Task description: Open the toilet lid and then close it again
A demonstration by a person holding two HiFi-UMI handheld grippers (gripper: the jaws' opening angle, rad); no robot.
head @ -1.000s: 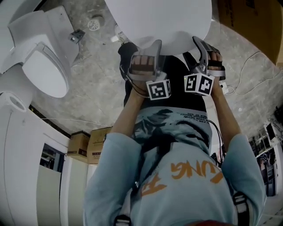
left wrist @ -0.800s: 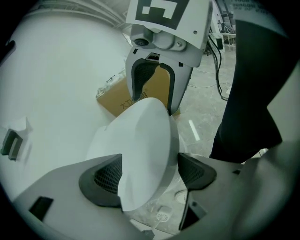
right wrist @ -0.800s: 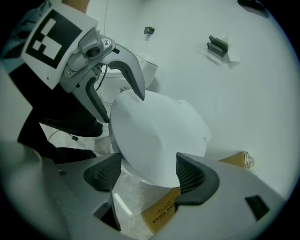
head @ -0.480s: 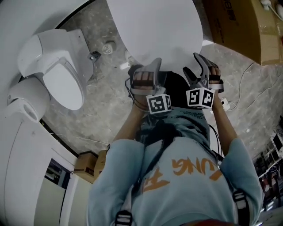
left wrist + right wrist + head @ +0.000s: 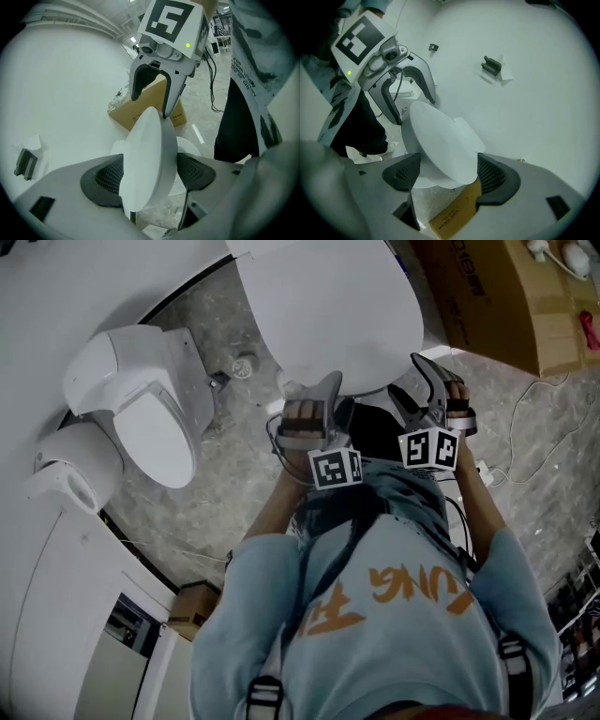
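The white toilet lid fills the top middle of the head view, and both grippers hold its near edge. My left gripper is shut on the rim; in its own view the lid stands edge-on between the pads, raised off the white bowl behind it. My right gripper grips the rim a hand's width to the right. In the right gripper view the lid sits between both pads. Each gripper shows in the other's view.
A second white toilet stands to the left, next to a curved white wall. A cardboard box lies at the upper right, with a white cable on the stone floor. A floor drain sits between the toilets.
Both grippers stay on the lid's edge. The head view has shifted, so the lid looks smaller and the second toilet sits further right.
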